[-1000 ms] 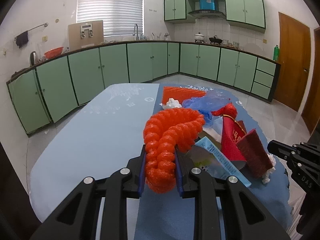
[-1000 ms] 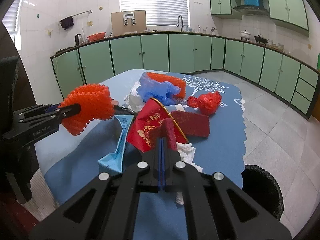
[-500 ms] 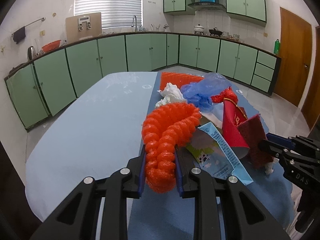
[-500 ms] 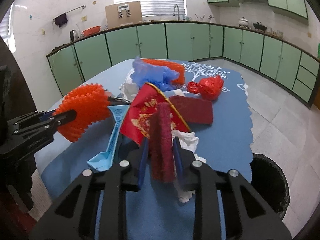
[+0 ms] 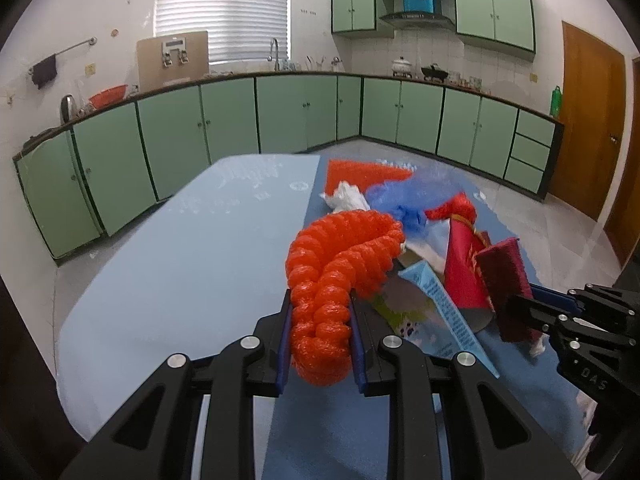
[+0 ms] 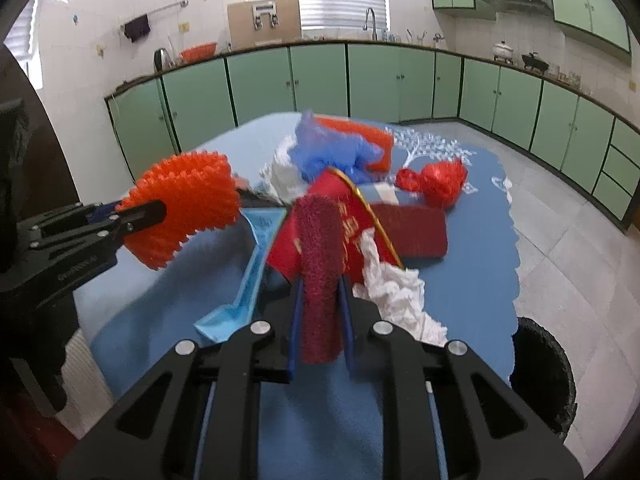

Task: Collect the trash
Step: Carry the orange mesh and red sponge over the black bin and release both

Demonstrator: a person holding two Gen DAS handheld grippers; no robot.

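While black bin (image 6: 544,380) interior seemingly dark, left hand-held gripper (image 5: 319,334) clamps orange netting (image 5: 340,256), right hand-held gripper (image 6: 321,320), closing, maroon pad (image 6: 322,264)

From the left wrist view, the pale blue tabletop (image 5: 168,280) lies bare from nine to twelve o'clock. The trash pile (image 5: 420,216) crowds twelve to three. In the right wrist view, the black bin (image 6: 544,376) stands off the table edge at four o'clock.

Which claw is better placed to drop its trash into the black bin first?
Right. The right claw grips a dark red fuzzy pad, and the black bin stands on the floor at its side of the table. The left claw, gripping the orange foam net, is on the far side.
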